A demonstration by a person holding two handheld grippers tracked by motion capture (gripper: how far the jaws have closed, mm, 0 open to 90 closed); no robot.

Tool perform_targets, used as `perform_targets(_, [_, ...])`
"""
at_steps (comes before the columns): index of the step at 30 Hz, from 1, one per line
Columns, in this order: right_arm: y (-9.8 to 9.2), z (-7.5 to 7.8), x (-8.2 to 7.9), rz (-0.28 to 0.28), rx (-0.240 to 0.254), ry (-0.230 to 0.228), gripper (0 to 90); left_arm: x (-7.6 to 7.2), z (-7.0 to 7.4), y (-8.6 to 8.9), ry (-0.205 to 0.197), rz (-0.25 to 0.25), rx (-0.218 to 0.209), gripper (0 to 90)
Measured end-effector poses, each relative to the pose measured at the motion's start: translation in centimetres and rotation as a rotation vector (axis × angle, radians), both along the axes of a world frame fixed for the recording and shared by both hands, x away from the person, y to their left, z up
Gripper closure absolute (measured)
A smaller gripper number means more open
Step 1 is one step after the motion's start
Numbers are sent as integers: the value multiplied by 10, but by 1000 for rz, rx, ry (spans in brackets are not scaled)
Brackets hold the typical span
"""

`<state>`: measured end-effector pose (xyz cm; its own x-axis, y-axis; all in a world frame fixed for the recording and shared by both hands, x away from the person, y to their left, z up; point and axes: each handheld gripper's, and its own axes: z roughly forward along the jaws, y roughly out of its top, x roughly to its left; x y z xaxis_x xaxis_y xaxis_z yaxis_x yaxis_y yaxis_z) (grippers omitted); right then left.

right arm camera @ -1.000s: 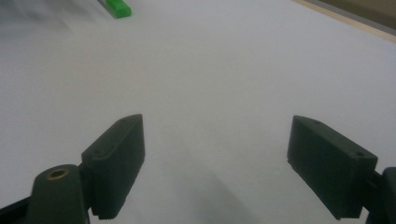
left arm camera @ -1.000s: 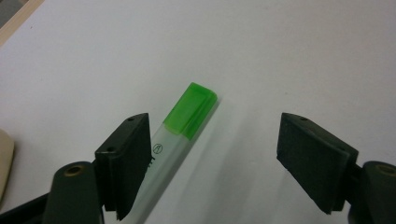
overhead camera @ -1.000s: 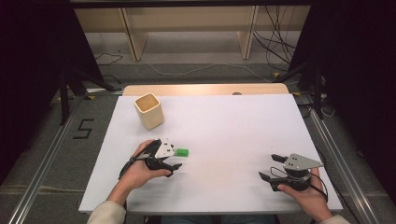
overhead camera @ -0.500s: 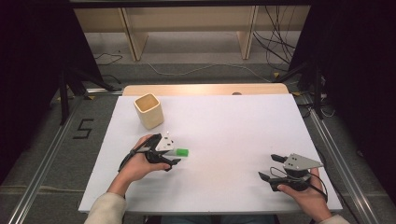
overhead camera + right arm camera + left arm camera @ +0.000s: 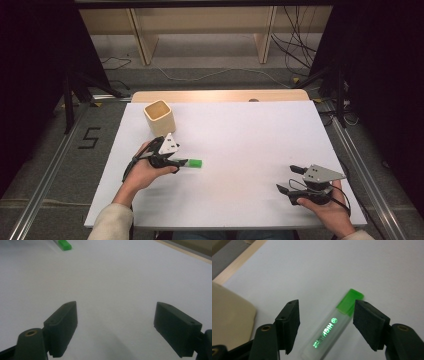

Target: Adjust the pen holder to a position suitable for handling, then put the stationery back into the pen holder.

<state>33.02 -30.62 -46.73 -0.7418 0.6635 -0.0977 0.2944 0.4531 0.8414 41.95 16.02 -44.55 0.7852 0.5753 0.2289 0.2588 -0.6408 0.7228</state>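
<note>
Only the wooden cup (image 5: 159, 117) stands just beyond the left gripper (image 5: 176, 162); white table (image 5: 260, 145) elsewhere lies open.

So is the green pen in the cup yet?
Not yet. The pen lies on the white table, between the left gripper, whose jaws have just been closing but do not seem to press it yet. The cup stands just beyond and looks empty. Probably left: grip, lift, drop it in. The right gripper waits open near the front edge.

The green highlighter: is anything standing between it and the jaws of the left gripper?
Nothing visible does. The green highlighter lies on the white table between the open jaws of the left gripper, which have just been closing, with bare gaps on both sides.
</note>
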Motion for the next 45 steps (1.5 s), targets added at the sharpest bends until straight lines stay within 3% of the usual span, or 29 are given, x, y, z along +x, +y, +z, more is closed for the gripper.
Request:
perform_targets(11, [0, 0, 0, 3, 5, -3, 198, -8, 2, 12, -39, 87, -43, 332])
perform_targets(18, [1, 0, 2, -5, 6, 4, 198, -12, 2, 19, -35, 156, -85, 209])
perform_targets(23, [2, 1, 4, -9, 12, 7, 198, -11, 1, 22, -36, 222, -149, 212])
perform_targets(32, [4, 1, 6, -1, 10, 10, 198, -12, -1, 21, -25, 217, -141, 238])
perform_targets(35, [2, 2, 5, -6, 19, 3, 198, -12, -1, 19, -18, 203, -136, 276])
perform_targets(40, [1, 2, 6, -12, 17, 1, 198, -9, -3, 15, -6, 155, -100, 439])
perform_targets(45, [2, 2, 7, -8, 12, -2, 198, -7, -4, 12, -2, 134, -68, 467])
